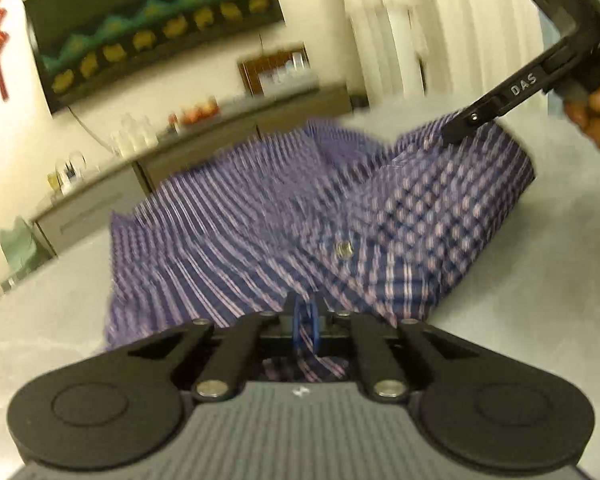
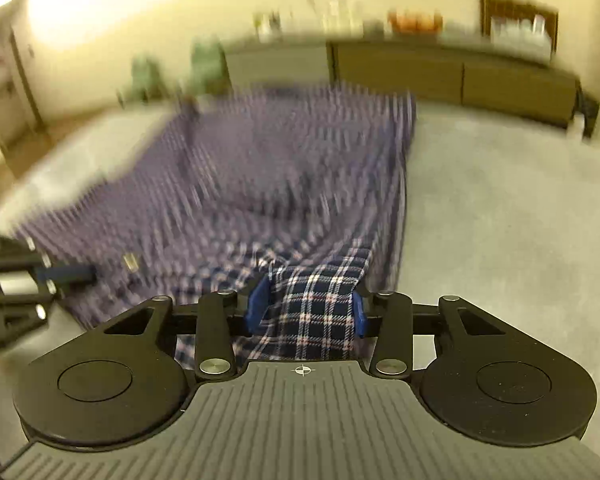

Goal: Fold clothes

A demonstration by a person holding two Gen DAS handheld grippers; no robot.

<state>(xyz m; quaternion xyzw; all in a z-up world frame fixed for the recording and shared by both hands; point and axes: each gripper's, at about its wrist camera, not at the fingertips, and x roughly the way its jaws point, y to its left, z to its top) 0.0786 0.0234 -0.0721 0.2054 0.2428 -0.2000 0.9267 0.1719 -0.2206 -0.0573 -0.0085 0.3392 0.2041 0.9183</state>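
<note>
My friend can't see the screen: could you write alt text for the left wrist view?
The left hand-held gripper pinches the near edge of a purple plaid shirt spread on a grey table. At upper right, the right hand-held gripper grips the shirt's far edge.

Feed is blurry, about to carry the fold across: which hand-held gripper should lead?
Probably the right hand-held gripper: it clamps a thick bunch of the shirt; the left pinches only a thin edge.

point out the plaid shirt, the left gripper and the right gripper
plaid shirt (image 1: pixel 228 236): left wrist view, on the spread striped-looking body panel
left gripper (image 1: pixel 306 320): left wrist view, between its blue fingertips
right gripper (image 2: pixel 306 308): right wrist view, between its blue fingertips, on the bunched cloth
</note>
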